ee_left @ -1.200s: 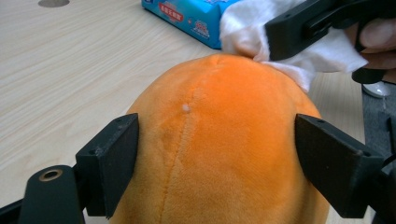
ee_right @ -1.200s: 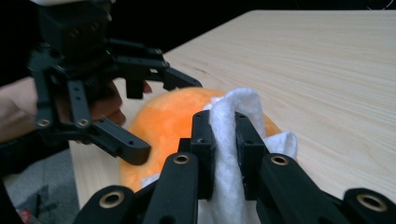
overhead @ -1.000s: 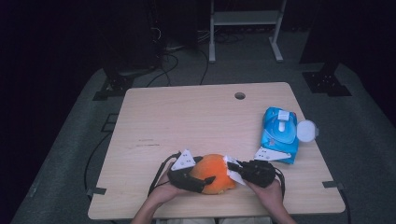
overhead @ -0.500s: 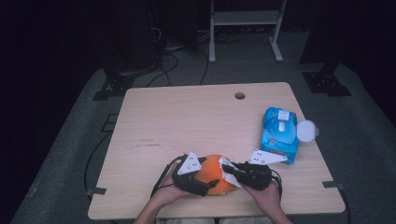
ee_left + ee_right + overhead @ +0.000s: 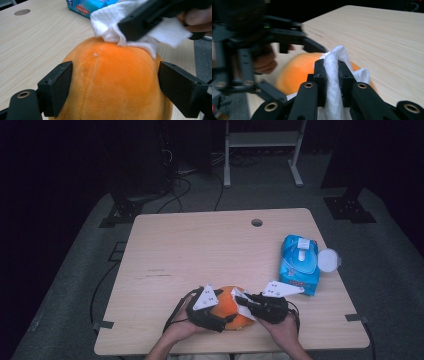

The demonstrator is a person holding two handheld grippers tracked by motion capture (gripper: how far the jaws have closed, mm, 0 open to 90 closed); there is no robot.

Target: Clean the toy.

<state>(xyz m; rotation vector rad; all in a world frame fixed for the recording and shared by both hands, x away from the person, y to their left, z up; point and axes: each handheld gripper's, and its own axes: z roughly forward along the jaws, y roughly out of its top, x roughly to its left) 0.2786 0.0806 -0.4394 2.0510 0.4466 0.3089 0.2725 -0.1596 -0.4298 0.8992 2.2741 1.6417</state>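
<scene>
A round orange plush toy [image 5: 226, 309] sits near the table's front edge. My left gripper [image 5: 222, 321] is shut on it, one black jaw pressed to each side of the toy [image 5: 112, 82]. From the right, my right gripper [image 5: 244, 302] is shut on a folded white wipe [image 5: 335, 58]. The wipe [image 5: 110, 27] rests against the top of the toy, near a small white speck. In the left gripper view the right gripper [image 5: 140, 22] reaches in from the upper right. The right gripper view shows its own jaws [image 5: 331, 67] clamping the wipe upright over the toy [image 5: 299, 70].
A blue pack of wipes [image 5: 299, 262] lies at the right of the wooden table [image 5: 200, 250], with a round white lid [image 5: 328, 260] beside it. A cable hole [image 5: 257, 222] is near the far edge. Cables and stand legs are on the floor beyond.
The right gripper with the wipe has slid a little to the left over the toy's top. The left gripper keeps its hold and has shifted only slightly.
</scene>
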